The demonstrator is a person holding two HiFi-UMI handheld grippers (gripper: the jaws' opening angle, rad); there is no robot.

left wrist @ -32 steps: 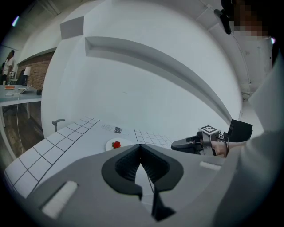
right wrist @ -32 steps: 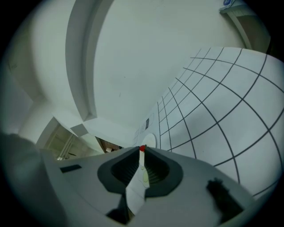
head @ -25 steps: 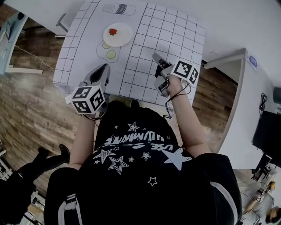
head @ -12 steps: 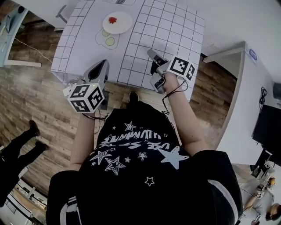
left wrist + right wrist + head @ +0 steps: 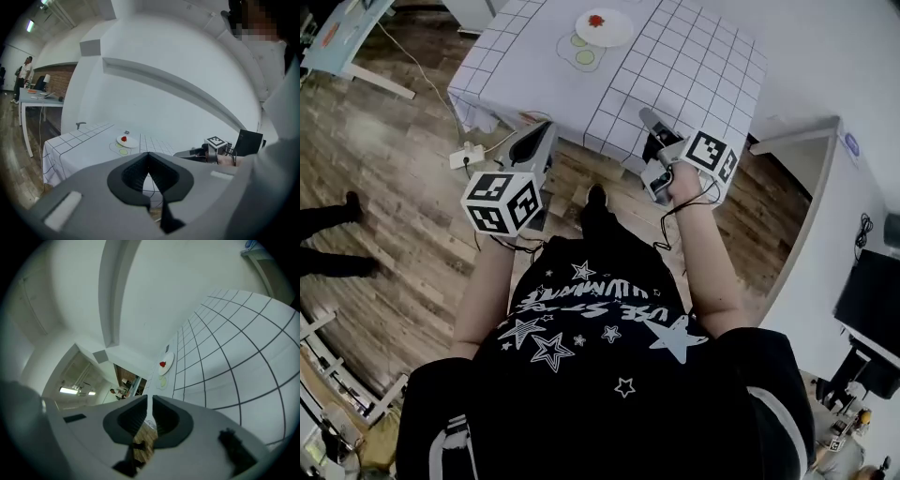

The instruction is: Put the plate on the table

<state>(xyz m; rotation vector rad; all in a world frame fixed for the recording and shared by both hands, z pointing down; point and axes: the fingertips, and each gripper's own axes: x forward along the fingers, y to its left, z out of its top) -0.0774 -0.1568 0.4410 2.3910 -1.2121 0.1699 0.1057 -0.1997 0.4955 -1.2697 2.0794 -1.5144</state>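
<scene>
A white plate point(image 5: 604, 26) with a small red item on it sits at the far side of the table point(image 5: 675, 66), which has a white grid cloth. In the left gripper view the plate point(image 5: 127, 140) lies far ahead, and in the right gripper view the plate point(image 5: 166, 363) is also distant. My left gripper point(image 5: 544, 136) hangs over the wood floor short of the table's near edge, jaws shut and empty. My right gripper point(image 5: 652, 122) is at the table's near edge, shut on nothing. Neither one touches the plate.
A drawn mat with green circles point(image 5: 579, 52) lies beside the plate. A white power strip point(image 5: 467, 153) and its cable lie on the floor by the table's left corner. A bystander's feet point(image 5: 337, 234) are at the left. A white cabinet point(image 5: 825, 178) stands at the right.
The view has pulled back from the table. The table and plate have slid toward the top, and both grippers, still shut, are farther from the plate.
</scene>
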